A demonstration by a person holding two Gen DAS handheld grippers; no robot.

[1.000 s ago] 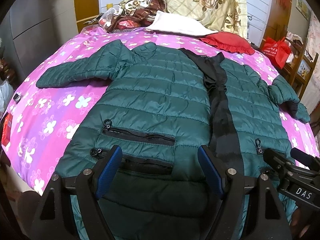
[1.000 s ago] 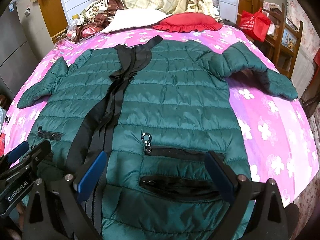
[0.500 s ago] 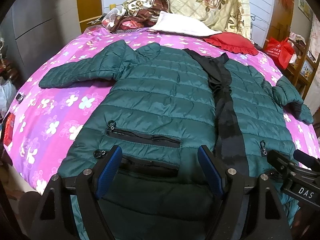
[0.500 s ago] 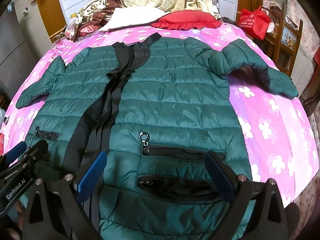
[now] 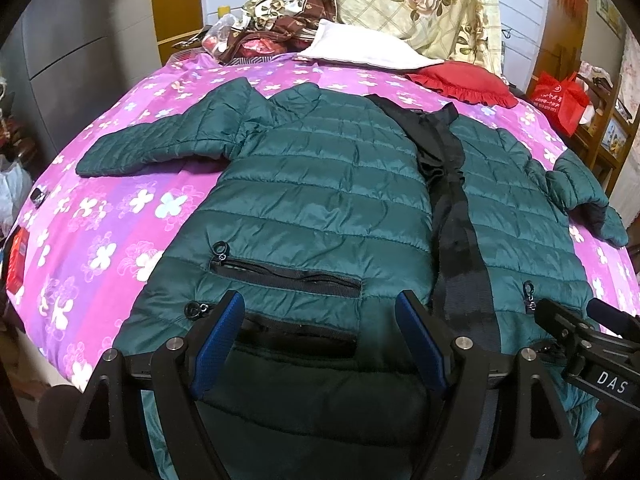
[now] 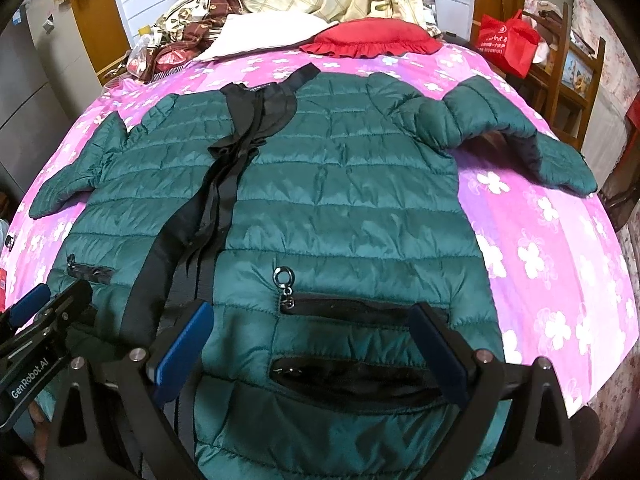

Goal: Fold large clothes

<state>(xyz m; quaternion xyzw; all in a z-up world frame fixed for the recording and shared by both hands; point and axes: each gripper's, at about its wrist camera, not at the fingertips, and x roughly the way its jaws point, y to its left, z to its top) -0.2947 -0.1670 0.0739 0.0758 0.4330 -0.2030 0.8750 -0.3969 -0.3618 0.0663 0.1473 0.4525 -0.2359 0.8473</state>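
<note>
A dark green quilted jacket [image 5: 320,200] lies spread front-up on the bed, with a black zip placket [image 5: 456,216] down its middle and both sleeves out to the sides. It also fills the right wrist view [image 6: 344,208]. My left gripper [image 5: 320,336] is open and empty, over the hem by the left zip pockets. My right gripper [image 6: 312,344] is open and empty, over the hem by the right pockets. Each gripper shows at the edge of the other's view.
The bed has a pink flowered cover [image 5: 100,232]. A red cushion [image 5: 464,84], a white pillow [image 5: 360,48] and a heap of cloth [image 5: 272,28] lie at its head. A red bag [image 6: 508,40] and wooden shelves [image 6: 576,68] stand on the right.
Both grippers have risen and tilted a little, so the jacket sits lower in both views. Both stay open and the jacket has not moved.
</note>
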